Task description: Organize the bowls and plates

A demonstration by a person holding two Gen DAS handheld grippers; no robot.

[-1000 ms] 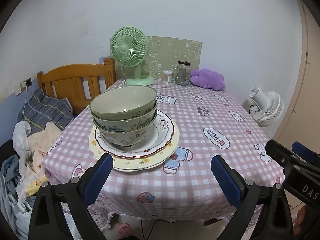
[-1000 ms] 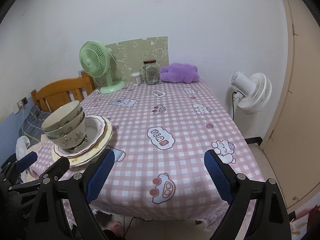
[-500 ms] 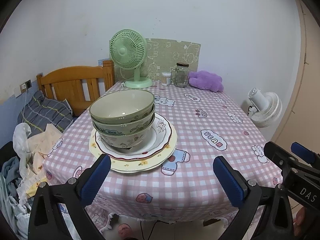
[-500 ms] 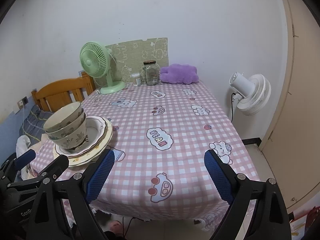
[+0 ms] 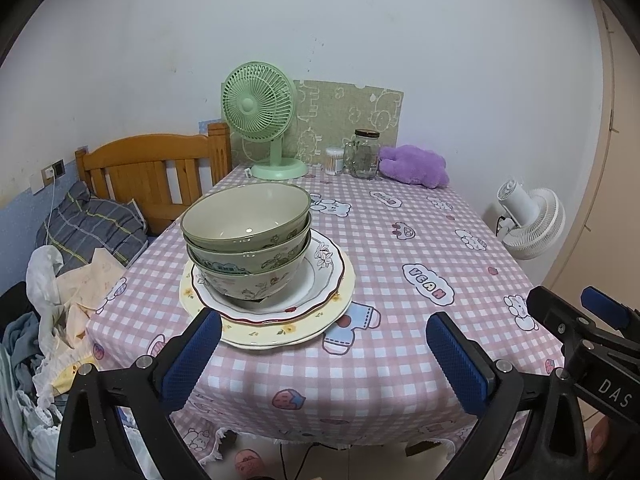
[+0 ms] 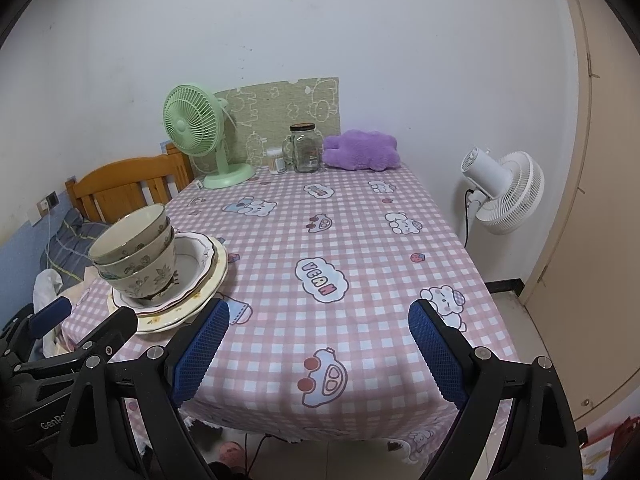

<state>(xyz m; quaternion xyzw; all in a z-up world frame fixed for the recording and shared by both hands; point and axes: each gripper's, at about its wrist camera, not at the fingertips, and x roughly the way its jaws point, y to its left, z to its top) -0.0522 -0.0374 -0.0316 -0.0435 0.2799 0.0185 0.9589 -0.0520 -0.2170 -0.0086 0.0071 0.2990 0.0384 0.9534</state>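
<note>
Lowest bowl [image 5: 256, 282]: foot hidden w/in the red-rimmed plate [image 5: 324, 280], so can't tell how it sits. Cream plate [image 5: 340, 300] mostly covered, only rim shows. Jar [image 5: 364, 156] contents too small to tell. Small white tub [image 5: 334, 160] label unreadable. Bed [image 5: 152, 168] cut by table edge. Left gripper [image 6: 52, 316] partly cut off in right wrist view; lettering on it truncated.

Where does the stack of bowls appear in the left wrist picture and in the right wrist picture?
Left wrist view: the stack of bowls is a little left of centre, on the plates, near the table's front edge.
Right wrist view: the stack of bowls is at the far left, at mid-height.
Shared landmark: the green fan at the far end of the table.
</note>
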